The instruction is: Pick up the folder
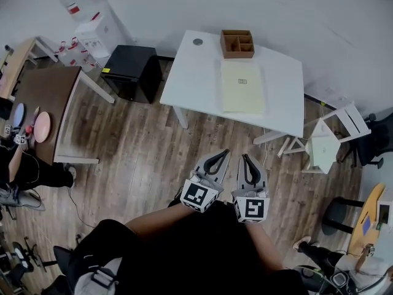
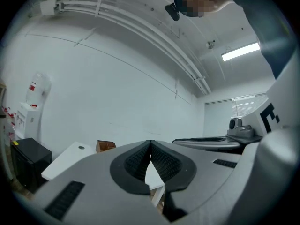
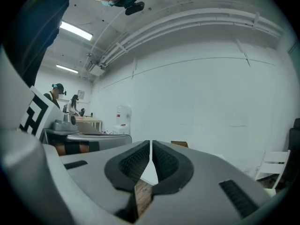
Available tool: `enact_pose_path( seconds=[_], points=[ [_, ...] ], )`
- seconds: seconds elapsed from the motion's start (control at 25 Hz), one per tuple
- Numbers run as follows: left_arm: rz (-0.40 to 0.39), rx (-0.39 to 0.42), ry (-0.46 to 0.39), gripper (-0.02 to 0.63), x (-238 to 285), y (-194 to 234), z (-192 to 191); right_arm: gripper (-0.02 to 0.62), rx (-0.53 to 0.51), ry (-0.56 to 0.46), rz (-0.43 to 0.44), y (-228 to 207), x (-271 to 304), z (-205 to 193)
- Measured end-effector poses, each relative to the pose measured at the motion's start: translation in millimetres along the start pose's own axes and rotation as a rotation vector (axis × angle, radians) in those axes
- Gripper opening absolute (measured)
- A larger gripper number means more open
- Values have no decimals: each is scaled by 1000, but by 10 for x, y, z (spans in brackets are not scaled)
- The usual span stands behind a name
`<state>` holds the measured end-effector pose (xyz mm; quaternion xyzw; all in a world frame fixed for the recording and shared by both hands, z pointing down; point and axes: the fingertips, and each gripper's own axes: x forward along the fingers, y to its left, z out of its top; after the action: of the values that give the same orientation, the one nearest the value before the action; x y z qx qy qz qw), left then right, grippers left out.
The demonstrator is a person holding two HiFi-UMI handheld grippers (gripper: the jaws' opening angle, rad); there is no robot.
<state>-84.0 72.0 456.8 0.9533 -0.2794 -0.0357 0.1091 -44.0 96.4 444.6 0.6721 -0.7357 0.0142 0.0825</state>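
A pale yellow folder (image 1: 243, 86) lies flat on the white table (image 1: 196, 78), just in front of a brown wooden organiser (image 1: 237, 43). My left gripper (image 1: 226, 152) and right gripper (image 1: 244, 157) hang side by side over the wooden floor, well short of the table's near edge. Both are shut with nothing between their jaws. In the left gripper view the left gripper (image 2: 150, 142) points level at the table (image 2: 65, 161) and the organiser (image 2: 105, 146). The right gripper (image 3: 150, 142) also points level toward the white wall; the folder is hidden behind the jaws in both gripper views.
A black cabinet (image 1: 132, 72) stands left of the table, a water dispenser (image 1: 92, 26) behind it. A white folding chair (image 1: 328, 137) stands at the table's right. A brown table (image 1: 46, 106) with plates is at the far left. People work at a bench (image 3: 70, 118) in the distance.
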Motion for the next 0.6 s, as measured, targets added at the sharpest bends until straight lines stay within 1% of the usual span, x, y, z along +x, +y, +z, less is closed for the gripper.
enact_pose_path(
  seconds=[0.08,0.2,0.32,0.44,0.6],
  points=[
    [-15,4,6,14,86,91,15,37,4,-17,6,1,79,20],
    [-23,-1,13,14,126,220,6,37,-7,7,0,-21,143,-17],
    [-13,-6,35,14,138,359,-38,37,0,22,-20,-102,240,-72],
    [-8,-19,65,14,226,437,-140,37,29,28,-44,-227,346,-117],
    [13,-15,72,14,390,521,-186,37,60,30,-40,-380,512,-197]
  ],
)
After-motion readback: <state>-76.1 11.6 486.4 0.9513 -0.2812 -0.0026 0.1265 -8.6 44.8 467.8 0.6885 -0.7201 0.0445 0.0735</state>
